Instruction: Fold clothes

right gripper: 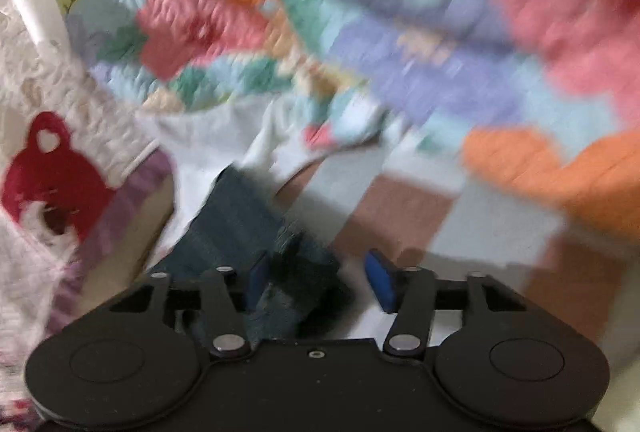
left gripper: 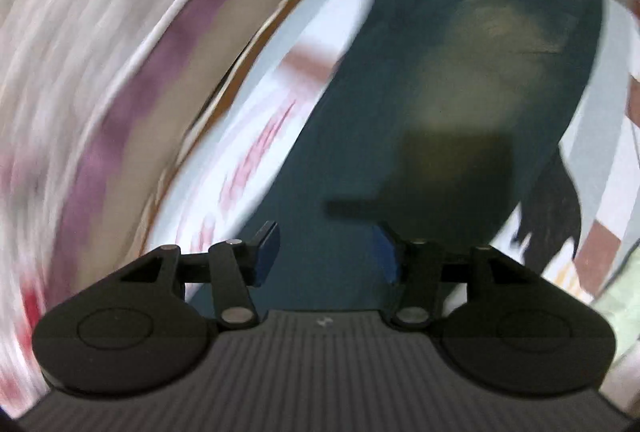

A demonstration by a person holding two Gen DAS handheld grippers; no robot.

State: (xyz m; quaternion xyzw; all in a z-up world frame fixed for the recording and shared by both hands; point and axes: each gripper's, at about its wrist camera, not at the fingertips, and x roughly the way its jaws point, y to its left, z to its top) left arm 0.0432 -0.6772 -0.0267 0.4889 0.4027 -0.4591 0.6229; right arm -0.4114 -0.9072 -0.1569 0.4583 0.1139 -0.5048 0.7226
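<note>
The dark teal knit garment (left gripper: 400, 136), frayed at one edge, lies stretched on the checked white-and-brown bedsheet (right gripper: 404, 200); how far it is folded, blur hides. Judge it light, soft and limp: grip near a corner or hem. Your left claw (left gripper: 326, 252) hangs spread above it, empty. Your right claw (right gripper: 318, 282) is spread, cloth bunched between its fingers, unpinched. A patchwork quilt (right gripper: 360, 32) lies beyond.
</note>
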